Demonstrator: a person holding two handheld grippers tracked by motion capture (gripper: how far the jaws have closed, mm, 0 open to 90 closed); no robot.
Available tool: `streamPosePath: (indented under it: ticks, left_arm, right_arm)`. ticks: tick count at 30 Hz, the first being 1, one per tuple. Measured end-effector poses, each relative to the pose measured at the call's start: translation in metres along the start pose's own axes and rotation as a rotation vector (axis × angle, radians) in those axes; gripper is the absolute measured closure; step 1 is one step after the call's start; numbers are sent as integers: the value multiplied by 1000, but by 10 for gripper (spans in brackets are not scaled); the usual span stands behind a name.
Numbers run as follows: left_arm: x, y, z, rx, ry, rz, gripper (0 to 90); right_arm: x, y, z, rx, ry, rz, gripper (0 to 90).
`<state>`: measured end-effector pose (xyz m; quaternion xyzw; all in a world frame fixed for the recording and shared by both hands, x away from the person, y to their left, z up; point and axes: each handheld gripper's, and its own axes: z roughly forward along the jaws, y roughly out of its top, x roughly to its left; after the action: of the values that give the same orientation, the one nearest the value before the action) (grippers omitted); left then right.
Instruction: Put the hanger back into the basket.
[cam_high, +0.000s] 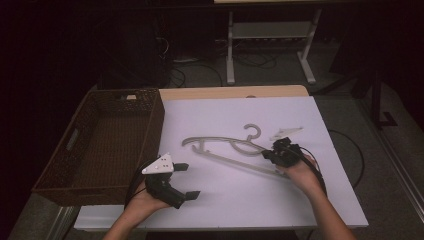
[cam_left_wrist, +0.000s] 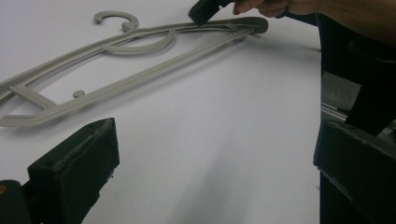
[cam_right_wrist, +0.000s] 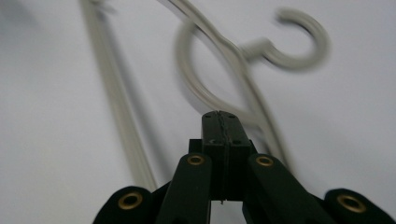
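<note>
A grey plastic hanger (cam_high: 225, 147) lies flat on the white table cover (cam_high: 240, 195), with its hook (cam_high: 254, 131) pointing to the far side. My right gripper (cam_high: 268, 154) hovers over the hanger's right end, held in a hand. In the right gripper view its jaws (cam_right_wrist: 219, 117) are pressed together with nothing between them, and the blurred hanger (cam_right_wrist: 219, 84) lies just beyond the tip. My left gripper (cam_high: 187, 181) rests near the front left, jaws wide apart and empty. In the left gripper view the hanger (cam_left_wrist: 140, 60) lies ahead of the left gripper (cam_left_wrist: 215, 158), with the right gripper's tip (cam_left_wrist: 204, 10) above its far end.
A dark wicker basket (cam_high: 75, 145) stands at the table's left, beside my left gripper. A small pale flat piece (cam_high: 287, 132) shows just beyond the right gripper. Cables trail off the table's right side (cam_high: 350, 145). Table legs (cam_high: 230, 50) stand on the floor behind.
</note>
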<state>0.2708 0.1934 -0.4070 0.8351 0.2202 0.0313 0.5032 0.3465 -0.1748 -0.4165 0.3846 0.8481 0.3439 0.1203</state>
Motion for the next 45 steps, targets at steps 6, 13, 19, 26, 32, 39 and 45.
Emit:
streamPosePath:
  ticks: [6, 13, 19, 26, 32, 39, 45]
  left_arm:
    - [1, -1, -1, -4, 0, -4, 0]
    - [2, -1, -3, -6, 5, -8, 0]
    - [2, -1, -3, -7, 5, -9, 0]
    - [2, -1, -3, -6, 6, -7, 0]
    - [2, -2, -3, -9, 9, -13, 0]
    - [3, -1, -3, -4, 9, -10, 0]
    - [3, -2, -3, -3, 9, -10, 0]
  right_arm:
    - [33, 39, 43, 6, 118, -106, 895]
    - [52, 58, 76, 27, 140, -124, 895]
    - [57, 55, 82, 48, 167, -135, 896]
    - [71, 51, 76, 70, 236, -188, 896]
    - [86, 44, 66, 79, 295, -245, 896]
    - [92, 34, 56, 89, 347, -283, 896]
    - [100, 22, 43, 87, 390, -300, 896]
